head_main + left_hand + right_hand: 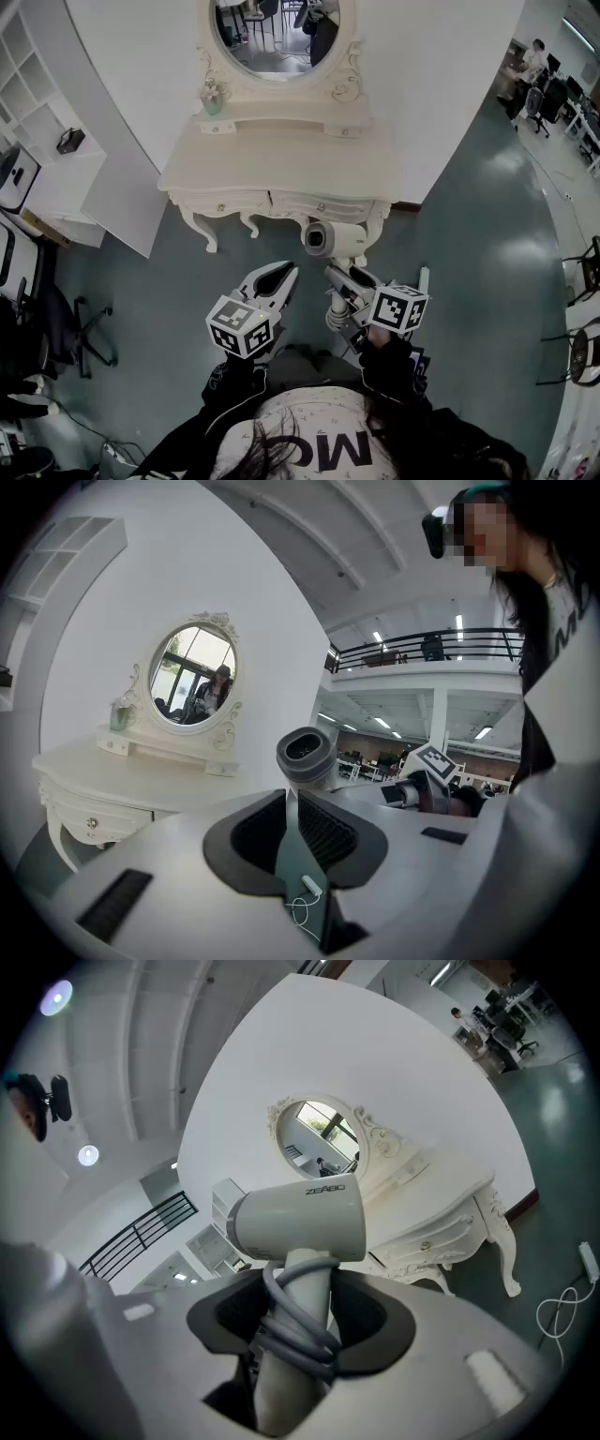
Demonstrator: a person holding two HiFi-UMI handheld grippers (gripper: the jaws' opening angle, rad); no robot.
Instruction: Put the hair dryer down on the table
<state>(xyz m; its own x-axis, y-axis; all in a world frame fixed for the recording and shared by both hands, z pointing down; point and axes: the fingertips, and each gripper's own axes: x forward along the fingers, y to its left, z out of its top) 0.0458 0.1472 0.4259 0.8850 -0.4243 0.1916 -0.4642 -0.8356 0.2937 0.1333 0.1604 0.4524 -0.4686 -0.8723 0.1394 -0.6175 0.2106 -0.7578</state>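
Head view: hair dryer (337,239) handle toward table (281,159), barrel crosswise.

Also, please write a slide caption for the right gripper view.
Right gripper holds a hair dryer by its handle, facing the dressing table.

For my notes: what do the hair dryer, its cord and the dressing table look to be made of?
The hair dryer looks like matte white plastic: smooth moulded shell, printed lettering. Its cord seems grey rubbery sheathing, wound in flexible loops. The dressing table is probably cream-painted wood, possibly moulded: carved curved legs, soft sheen.
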